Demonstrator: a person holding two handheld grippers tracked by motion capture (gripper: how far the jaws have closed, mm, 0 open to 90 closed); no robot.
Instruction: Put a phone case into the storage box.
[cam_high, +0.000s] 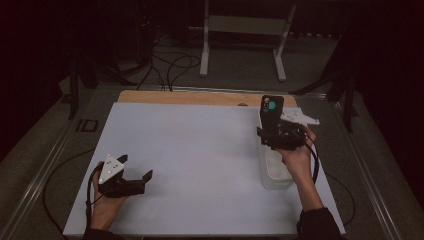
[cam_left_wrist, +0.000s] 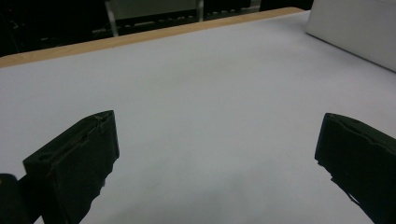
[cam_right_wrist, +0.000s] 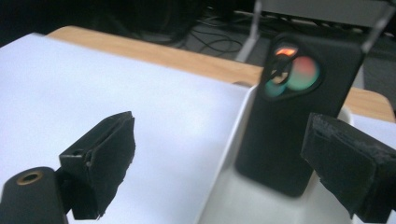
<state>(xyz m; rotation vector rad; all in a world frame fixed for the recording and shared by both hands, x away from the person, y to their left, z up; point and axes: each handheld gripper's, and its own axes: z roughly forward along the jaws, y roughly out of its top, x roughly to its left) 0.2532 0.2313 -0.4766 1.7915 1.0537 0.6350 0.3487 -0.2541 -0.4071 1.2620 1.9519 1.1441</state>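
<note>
Right gripper (cam_high: 278, 131), jaws wide open, nothing gripped, near tabletop's (cam_high: 200, 160) right edge; black phone (cam_high: 272, 114) stands upright in white tray (cam_high: 274, 172). Left gripper (cam_high: 134, 173) wide open, empty, near front-left corner.

Two handheld grippers work over one white table: the left gripper (cam_high: 134, 176) and the right gripper (cam_high: 277, 135), each held in one of a person's two hands. One black phone (cam_high: 272, 114) stands upright in one white tray (cam_high: 275, 172), the single container on the surface. Each gripper carries one grey three-cornered plate, making two, and two black jaws, four in all. One white metal stand (cam_high: 243, 30) sits on the floor beyond the table.
</note>
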